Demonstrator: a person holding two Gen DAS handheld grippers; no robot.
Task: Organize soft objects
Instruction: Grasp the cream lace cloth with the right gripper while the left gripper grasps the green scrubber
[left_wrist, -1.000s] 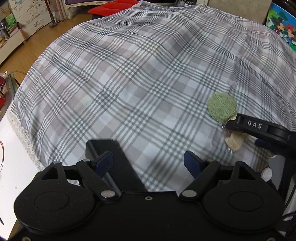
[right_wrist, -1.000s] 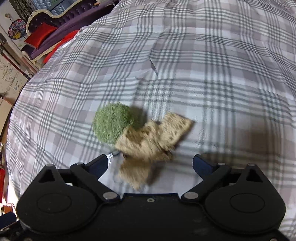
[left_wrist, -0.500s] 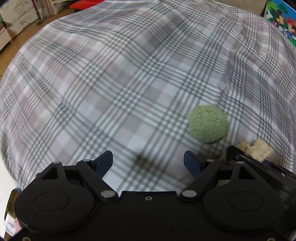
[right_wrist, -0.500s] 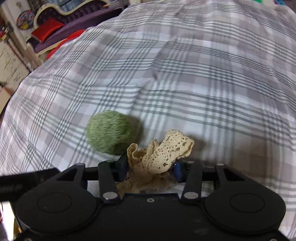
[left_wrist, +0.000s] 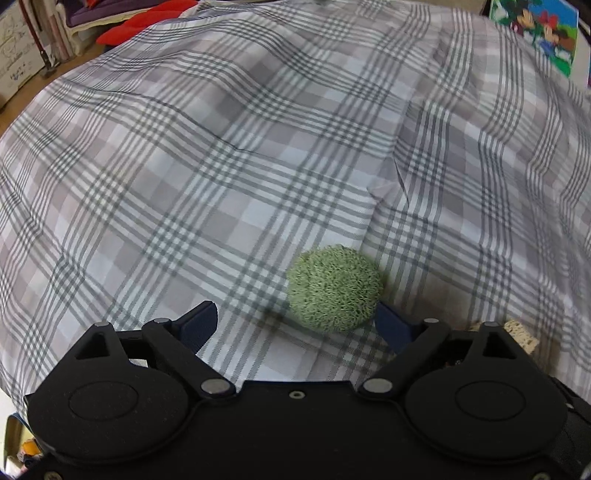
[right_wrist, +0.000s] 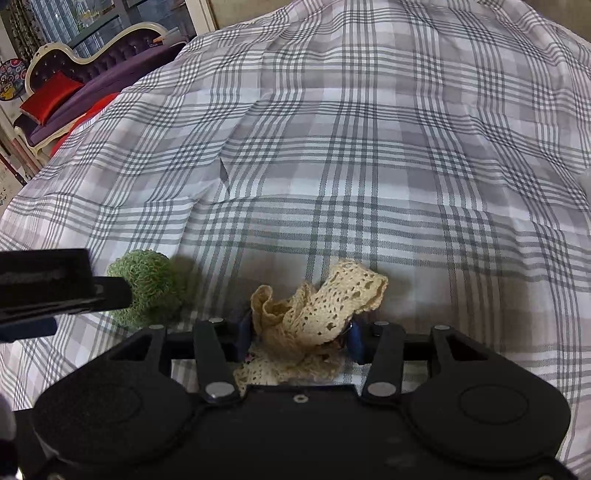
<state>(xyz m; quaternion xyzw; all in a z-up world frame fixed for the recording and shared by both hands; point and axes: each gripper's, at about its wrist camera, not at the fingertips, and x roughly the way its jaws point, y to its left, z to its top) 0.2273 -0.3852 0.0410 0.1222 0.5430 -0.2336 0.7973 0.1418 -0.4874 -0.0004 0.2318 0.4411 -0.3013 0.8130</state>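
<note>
A crumpled cream crocheted lace cloth (right_wrist: 317, 310) is clamped by the right gripper (right_wrist: 299, 332); a round green knitted pad (left_wrist: 332, 290) is flanked by the spread-jawed left gripper (left_wrist: 295, 325) on grey plaid bedding (left_wrist: 221, 166).

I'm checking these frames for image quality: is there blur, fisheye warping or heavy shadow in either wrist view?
Left wrist view: the plaid bedspread is slightly soft, its stripes bowing strongly toward the edges; the green ball is fairly sharp, with a small shadow near it. Right wrist view: sharper, the same bowing; the cream lace cloth and ball cast soft shadows to their right. No glare.
</note>
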